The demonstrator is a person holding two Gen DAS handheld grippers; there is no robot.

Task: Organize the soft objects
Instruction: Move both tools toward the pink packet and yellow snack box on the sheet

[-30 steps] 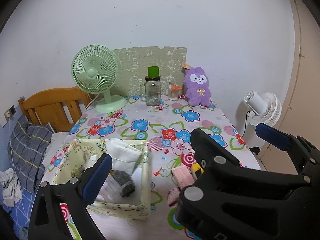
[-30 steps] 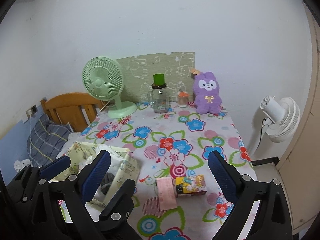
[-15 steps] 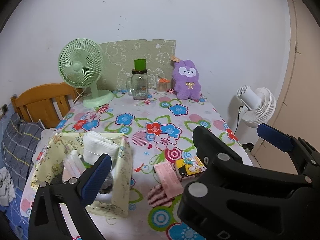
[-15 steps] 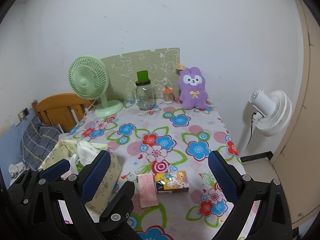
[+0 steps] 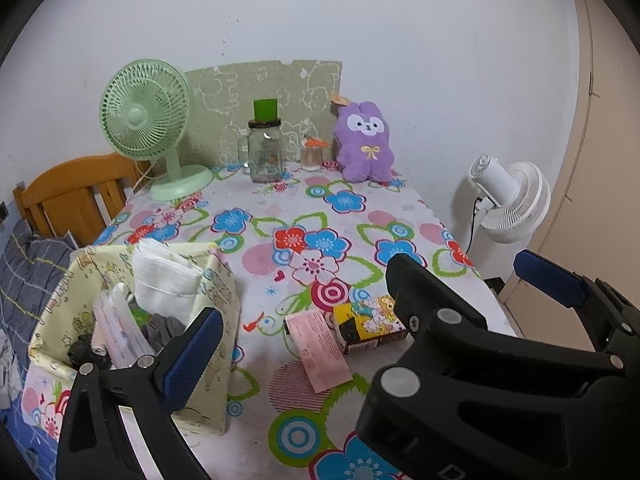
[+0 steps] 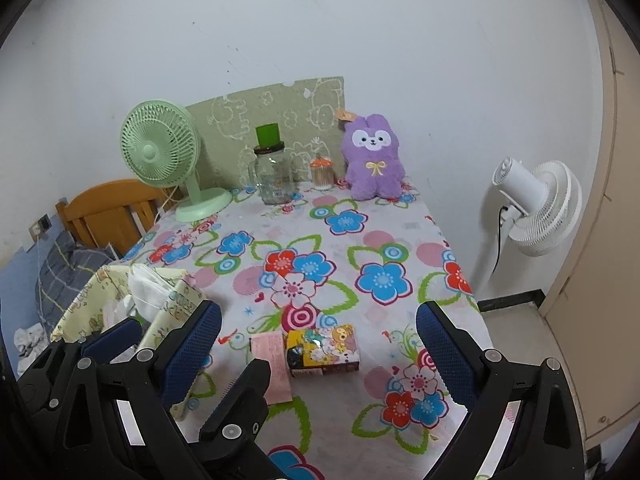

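Observation:
A pale yellow fabric basket (image 5: 216, 300) (image 6: 176, 304) stands at the table's near left, holding a folded white cloth (image 5: 164, 280) (image 6: 148, 288), a grey cloth (image 5: 164, 330) and other soft items. A purple plush rabbit (image 5: 364, 144) (image 6: 374, 160) sits upright at the table's far edge against the wall. My left gripper (image 5: 368, 304) is open and empty above the near table, right of the basket. My right gripper (image 6: 320, 344) is open and empty over the near edge, its fingers either side of a small cartoon box (image 6: 322, 350) (image 5: 372, 324).
A pink packet (image 5: 318, 350) (image 6: 272, 360) lies beside the box. A green desk fan (image 5: 148, 128) (image 6: 168, 160), a glass jar with green cap (image 5: 265, 148) (image 6: 274, 172) and a small orange-lidded jar (image 5: 312, 154) stand at the back. A white floor fan (image 6: 536, 208) stands right; a wooden headboard (image 5: 76, 196) left.
Both grippers have shifted slightly forward and left over the table, so the box and packet appear closer. Both stay open and empty. Nothing on the table moved.

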